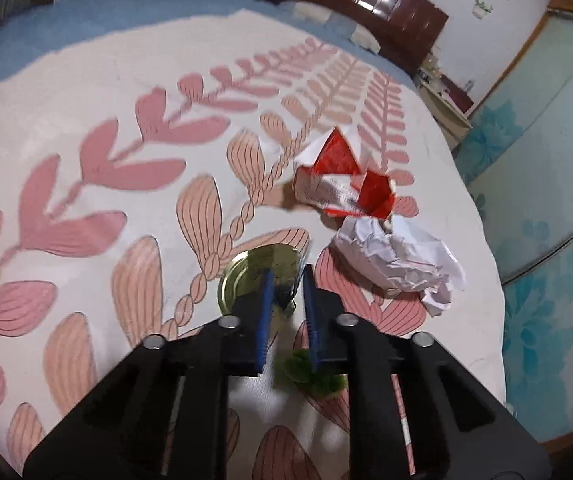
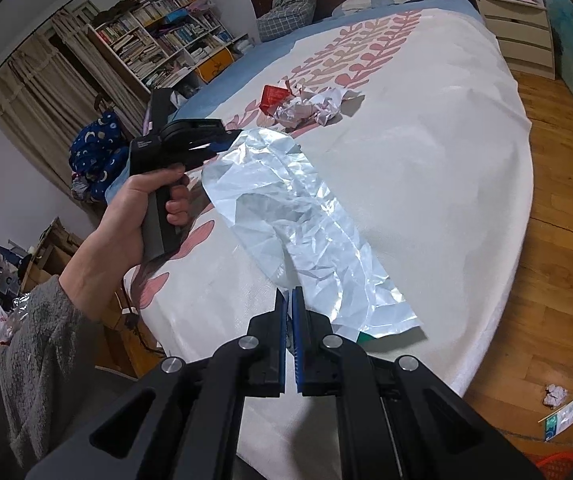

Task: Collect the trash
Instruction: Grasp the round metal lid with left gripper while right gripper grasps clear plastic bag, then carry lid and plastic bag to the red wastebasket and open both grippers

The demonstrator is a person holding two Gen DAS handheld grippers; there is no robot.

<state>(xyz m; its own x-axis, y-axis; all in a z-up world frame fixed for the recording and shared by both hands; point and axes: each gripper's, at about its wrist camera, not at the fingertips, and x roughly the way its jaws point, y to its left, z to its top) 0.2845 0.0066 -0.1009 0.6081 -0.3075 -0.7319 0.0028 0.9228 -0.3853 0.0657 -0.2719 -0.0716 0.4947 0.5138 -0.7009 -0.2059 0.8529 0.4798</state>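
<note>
A long crinkled silver foil bag lies stretched over the flower-print bedspread. My right gripper is shut on its near edge. At the far end my left gripper, held by a hand, pinches the bag's other end. In the left wrist view the left gripper has its blue pads close together around a thin, blurred green-and-silver bit of the bag. Beyond it lie a torn red-and-white carton and a ball of crumpled white paper. A round gold lid sits by the left finger.
The carton and crumpled paper sit mid-bed beyond the bag. A paper ball and a flat wrapper lie on the wooden floor at right. A nightstand and a bookshelf flank the bed head.
</note>
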